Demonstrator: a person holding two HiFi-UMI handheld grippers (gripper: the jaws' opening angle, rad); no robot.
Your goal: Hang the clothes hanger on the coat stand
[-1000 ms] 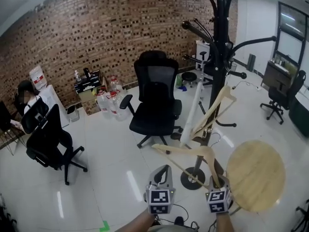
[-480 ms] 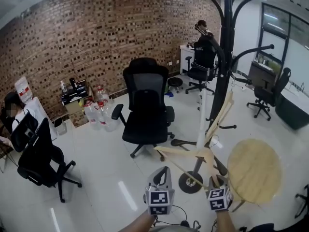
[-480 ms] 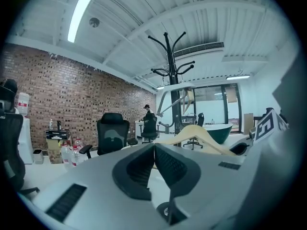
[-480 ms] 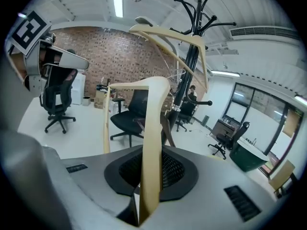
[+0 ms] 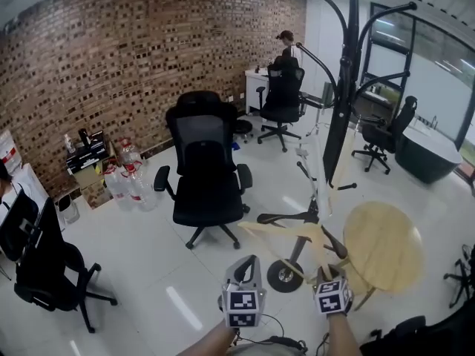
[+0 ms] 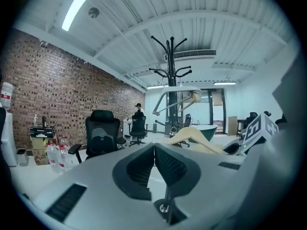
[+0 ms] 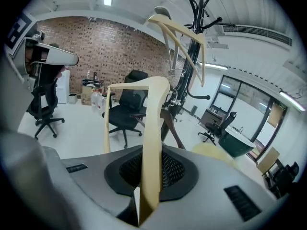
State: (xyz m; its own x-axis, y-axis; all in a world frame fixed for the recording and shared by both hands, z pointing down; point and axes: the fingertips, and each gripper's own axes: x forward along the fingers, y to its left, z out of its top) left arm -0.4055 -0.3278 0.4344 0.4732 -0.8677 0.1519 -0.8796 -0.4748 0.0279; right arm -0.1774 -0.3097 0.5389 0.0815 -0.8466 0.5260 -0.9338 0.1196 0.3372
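Head view: office chair (image 5: 197, 143) beside coat stand (image 5: 341, 110); round table (image 5: 380, 249) near

A black office chair (image 5: 202, 170) stands mid-floor before the brick wall (image 5: 111, 65). Left of it, by the wall, stand clear water bottles (image 5: 125, 182), and further left, nearer the camera, is another black chair (image 5: 44, 265). To its right and nearer lies a round wooden table (image 5: 382, 245), and far behind it is a person (image 5: 285, 44).
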